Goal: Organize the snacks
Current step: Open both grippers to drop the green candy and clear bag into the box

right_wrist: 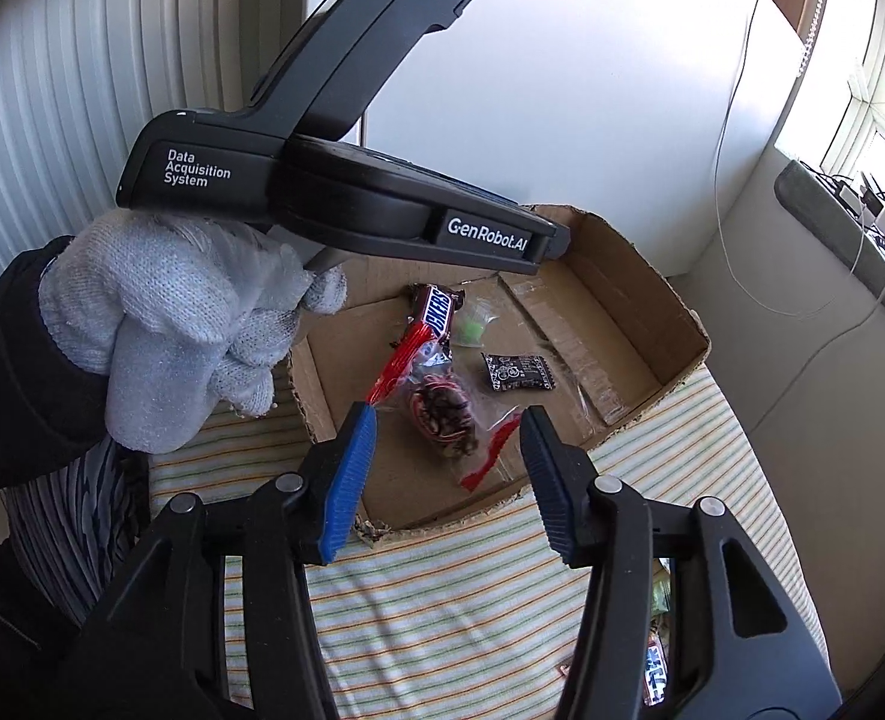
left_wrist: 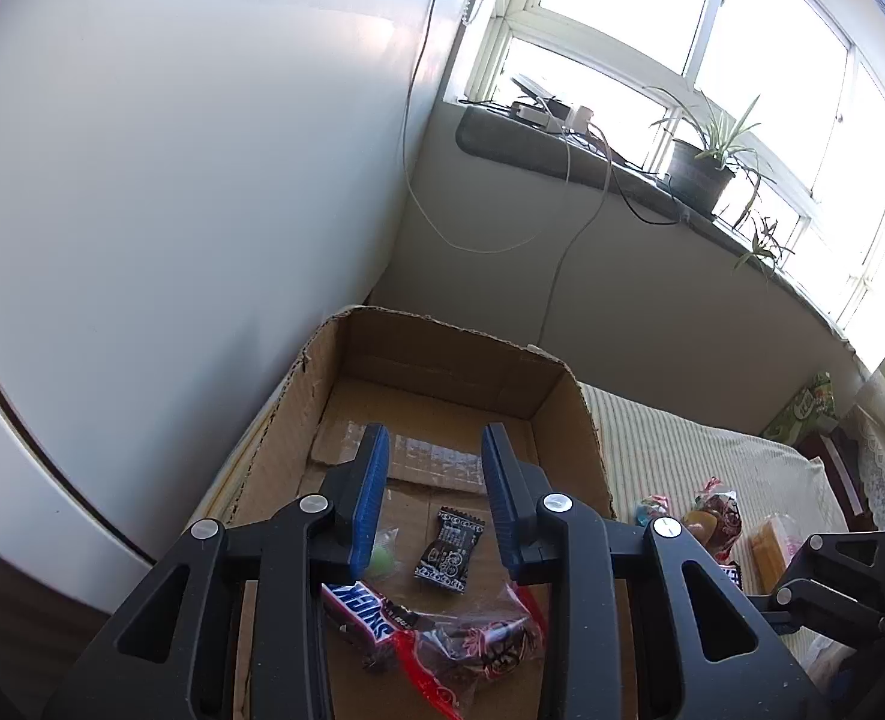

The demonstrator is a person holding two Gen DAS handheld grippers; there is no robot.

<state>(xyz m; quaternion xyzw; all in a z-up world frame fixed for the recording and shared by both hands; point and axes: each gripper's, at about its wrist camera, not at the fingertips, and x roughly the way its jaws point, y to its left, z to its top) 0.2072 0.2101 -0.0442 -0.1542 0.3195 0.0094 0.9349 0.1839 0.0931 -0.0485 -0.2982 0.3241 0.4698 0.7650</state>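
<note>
A shallow cardboard box (left_wrist: 442, 360) (right_wrist: 640, 276) holds a Snickers bar (left_wrist: 361, 606) (right_wrist: 433, 309), a clear red-edged packet of dark snacks (left_wrist: 472, 648) (right_wrist: 442, 408), a small black wrapped candy (left_wrist: 448, 549) (right_wrist: 517, 372) and a green candy (left_wrist: 380, 558) (right_wrist: 472, 330). My left gripper (left_wrist: 436, 438) is open and empty above the box. My right gripper (right_wrist: 448, 420) is open and empty over the box's near edge, just above the red-edged packet.
The box sits on a striped cloth (left_wrist: 682, 456) (right_wrist: 472, 612). More wrapped snacks (left_wrist: 718, 516) lie on the cloth to the right of the box, some at the right wrist view's lower edge (right_wrist: 658, 660). A white wall, a windowsill with a potted plant (left_wrist: 706, 162) and cables are behind.
</note>
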